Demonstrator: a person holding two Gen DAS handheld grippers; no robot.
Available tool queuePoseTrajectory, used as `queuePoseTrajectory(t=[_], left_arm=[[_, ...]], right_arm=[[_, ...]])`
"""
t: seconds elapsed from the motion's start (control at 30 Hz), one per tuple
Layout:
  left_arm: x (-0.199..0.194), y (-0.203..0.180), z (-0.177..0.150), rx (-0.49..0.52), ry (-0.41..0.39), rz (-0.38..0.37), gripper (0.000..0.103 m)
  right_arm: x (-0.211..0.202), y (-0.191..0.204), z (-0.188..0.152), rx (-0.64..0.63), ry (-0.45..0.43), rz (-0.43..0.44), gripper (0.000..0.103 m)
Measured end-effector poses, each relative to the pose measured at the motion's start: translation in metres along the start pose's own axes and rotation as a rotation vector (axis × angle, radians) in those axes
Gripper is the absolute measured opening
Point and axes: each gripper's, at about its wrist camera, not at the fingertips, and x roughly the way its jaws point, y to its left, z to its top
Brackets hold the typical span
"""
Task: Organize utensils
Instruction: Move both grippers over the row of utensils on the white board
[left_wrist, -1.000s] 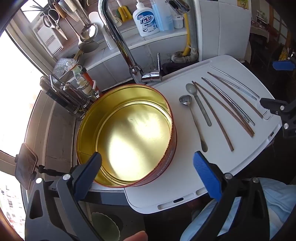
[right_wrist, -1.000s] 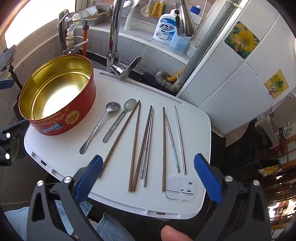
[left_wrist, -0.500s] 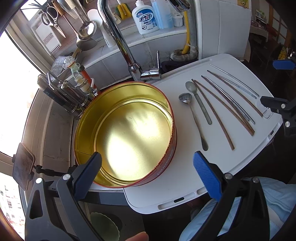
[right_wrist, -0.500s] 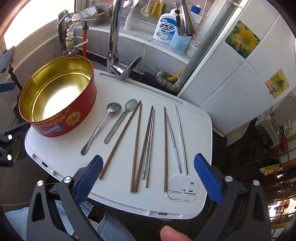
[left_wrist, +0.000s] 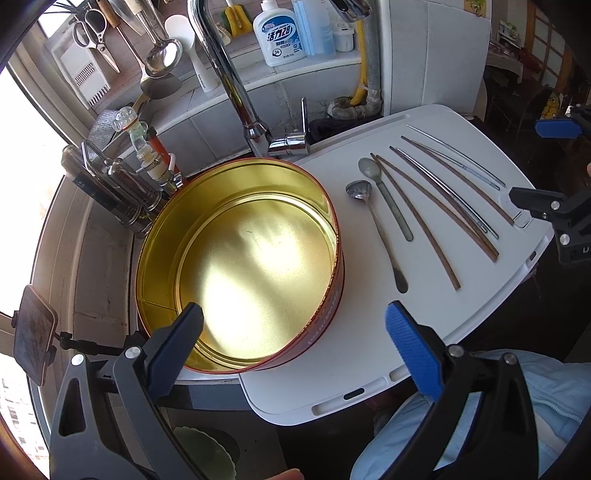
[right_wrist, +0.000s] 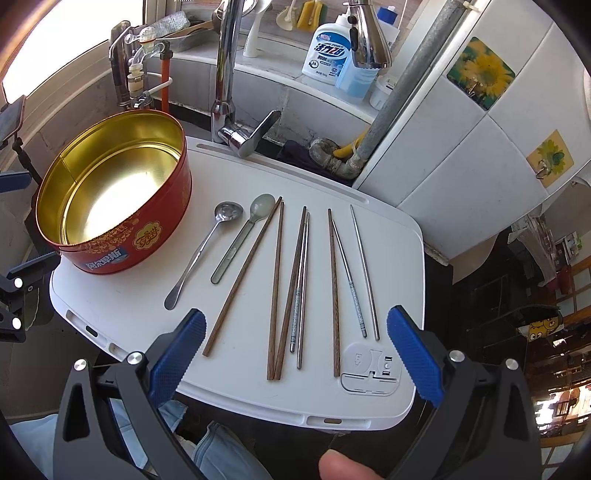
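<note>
spoons (right_wrist: 207, 251) flat beside tin (right_wrist: 114, 192) | chopsticks (right_wrist: 295, 284) flat, rightward

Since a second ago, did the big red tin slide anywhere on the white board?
No. The red tin still sits at the white board's left end, the same gap from the round spoon beside it.

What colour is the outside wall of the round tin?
Red, with gold patterning on the round tin; the right wrist view shows it best.

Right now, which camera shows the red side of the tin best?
The right wrist view: the tin shows its red printed side and gold inside. The left wrist view looks down into it, showing only a red sliver.
</note>
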Motion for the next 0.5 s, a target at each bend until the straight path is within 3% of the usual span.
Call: queuePoseTrajectory(t=[0.5], left_arm=[[0.000, 0.015, -0.013, 0.063, -0.022, -0.068, 0.097]], right_arm=[[-0.006, 0.021, -0.014, 0.087, 0.026, -0.012, 0.099]])
